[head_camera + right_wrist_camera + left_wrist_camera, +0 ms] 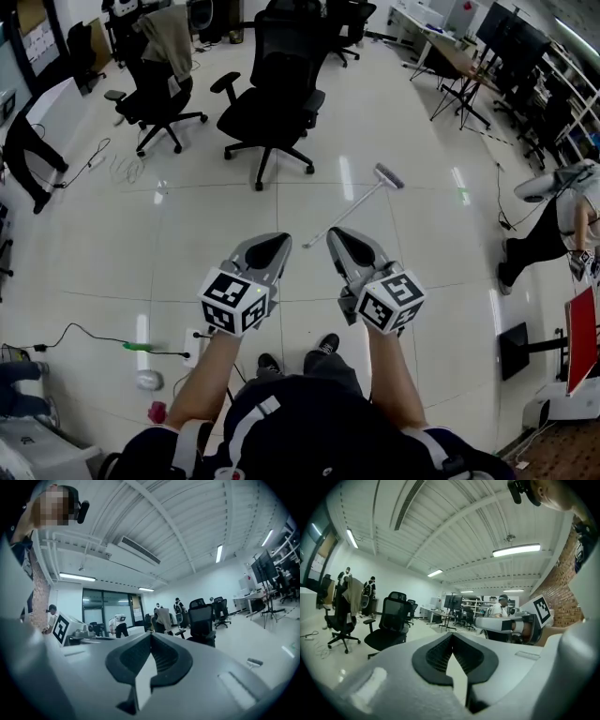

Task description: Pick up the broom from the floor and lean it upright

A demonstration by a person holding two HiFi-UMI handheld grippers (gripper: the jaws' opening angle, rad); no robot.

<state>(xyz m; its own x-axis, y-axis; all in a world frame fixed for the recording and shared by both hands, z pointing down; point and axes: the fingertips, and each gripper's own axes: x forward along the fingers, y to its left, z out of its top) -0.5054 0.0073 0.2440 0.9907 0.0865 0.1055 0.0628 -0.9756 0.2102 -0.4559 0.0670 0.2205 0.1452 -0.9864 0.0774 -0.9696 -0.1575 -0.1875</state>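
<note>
Lying on the floor [187,244] beyond left tool [270,246] and right tool [345,242], both closed, empty: the broom [352,208].

**Where things sit on the floor**

The broom [352,206] lies flat near the middle of the floor [187,225]. Its handle end is just in front of the left gripper [277,240] and the right gripper [336,234], between their tips. Its brush end points away and to the right. Behind the broom and to the left stands a chair [272,98]. A second chair [159,89] stands further left. Desks [450,56] fill the far right corner. A person [553,225] is at the floor's right edge. A power strip [192,349] lies near the front left.
</note>
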